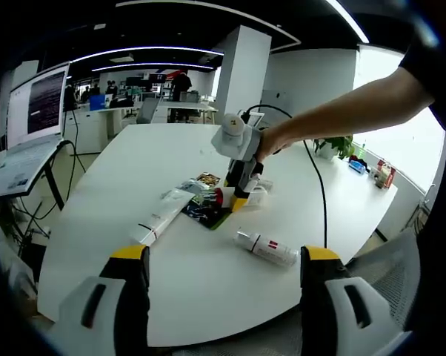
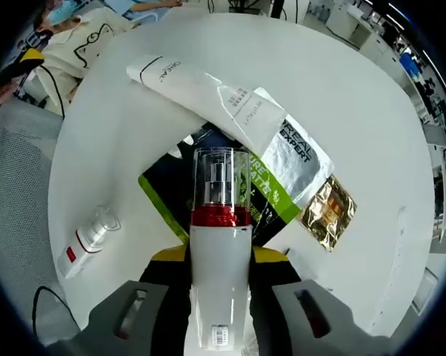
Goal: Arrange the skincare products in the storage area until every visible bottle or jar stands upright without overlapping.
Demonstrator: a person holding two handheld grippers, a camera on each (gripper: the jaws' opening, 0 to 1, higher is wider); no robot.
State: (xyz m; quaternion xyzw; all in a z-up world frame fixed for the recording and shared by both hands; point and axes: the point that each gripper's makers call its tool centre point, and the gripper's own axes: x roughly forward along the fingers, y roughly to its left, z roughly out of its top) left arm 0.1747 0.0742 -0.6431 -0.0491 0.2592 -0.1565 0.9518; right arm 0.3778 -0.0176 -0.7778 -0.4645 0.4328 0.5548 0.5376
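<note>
Right gripper view: the right claw (image 2: pixel 219 271) is clenched on a white pump bottle (image 2: pixel 220 274) at lower centre, its long axis running up the frame, clear cap uppermost. A silver tube (image 2: pixel 230 104) lies diagonally across the upper half. Left gripper view: the left claw (image 1: pixel 221 273) is released, and a small spray bottle (image 1: pixel 266 248) lies flat right of centre on the white round worktop (image 1: pixel 134 170). An office and a laptop (image 1: pixel 19 159) show at the left.

two bottles (image 2: pixel 220 252) (image 2: pixel 88 241), one tube (image 2: pixel 230 104), two sachets (image 2: pixel 328 211) (image 2: pixel 208 185).
</note>
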